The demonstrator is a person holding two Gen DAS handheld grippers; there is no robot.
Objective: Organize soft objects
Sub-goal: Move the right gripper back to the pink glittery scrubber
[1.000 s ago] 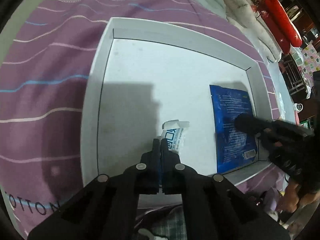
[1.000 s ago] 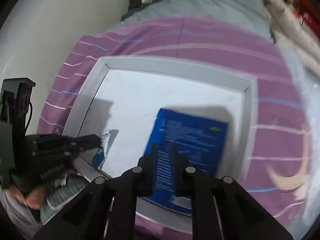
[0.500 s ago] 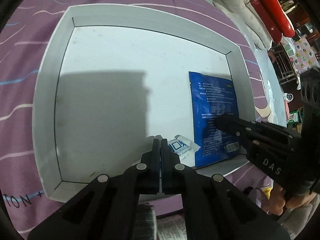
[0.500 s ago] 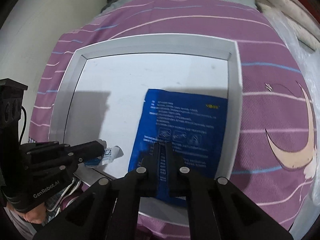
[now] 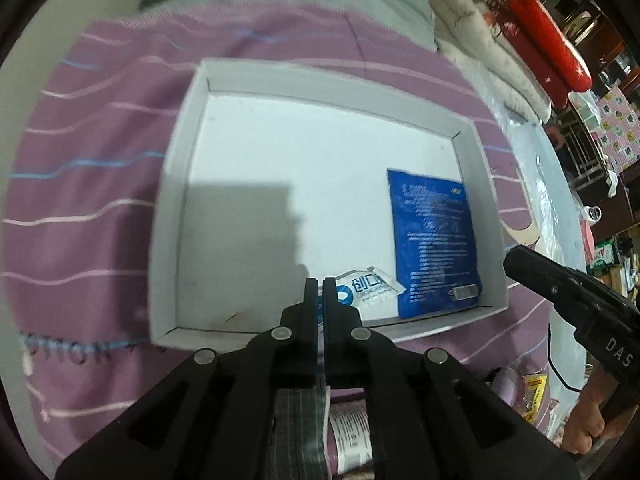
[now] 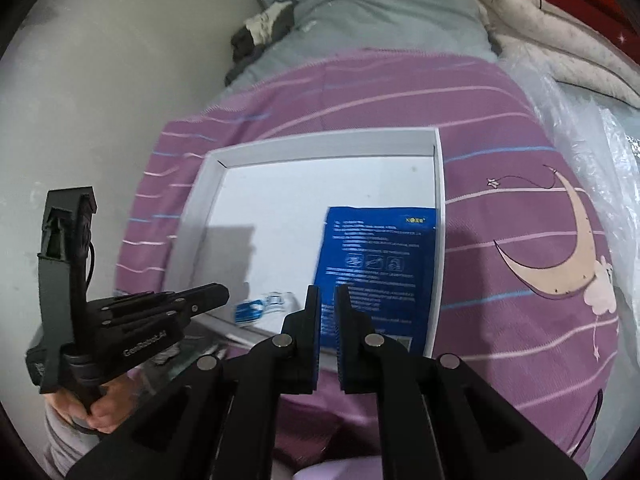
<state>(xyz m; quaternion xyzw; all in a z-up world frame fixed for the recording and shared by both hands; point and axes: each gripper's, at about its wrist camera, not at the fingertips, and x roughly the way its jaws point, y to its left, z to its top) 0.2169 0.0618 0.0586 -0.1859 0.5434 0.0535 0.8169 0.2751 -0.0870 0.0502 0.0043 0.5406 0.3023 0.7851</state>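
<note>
A shallow white tray (image 5: 172,200) (image 6: 320,144) lies on a purple striped bedspread. A blue flat packet (image 5: 434,240) (image 6: 380,248) rests against the tray's right wall. A small white and blue sachet (image 5: 370,286) (image 6: 256,308) lies flat by the near wall. My left gripper (image 5: 321,282) (image 6: 222,294) is shut and hovers over the near wall; the sachet's left end is just past its tips. My right gripper (image 6: 328,292) (image 5: 516,258) hangs above the tray's near right corner. Its jaws are opening, a narrow gap shows, and nothing is between them.
The bedspread (image 6: 500,160) surrounds the tray. A grey blanket (image 6: 380,12) lies behind it, with a white quilt (image 5: 472,32) and red cushions (image 5: 548,40) at the back right. A wall (image 6: 100,80) rises on the left. A labelled tube (image 5: 352,432) sits below the bed's near edge.
Both grippers have drawn back and risen, so the tray looks smaller. The right gripper has left the blue packet. The sachet, at the left fingertips before, now lies flat to their right.
</note>
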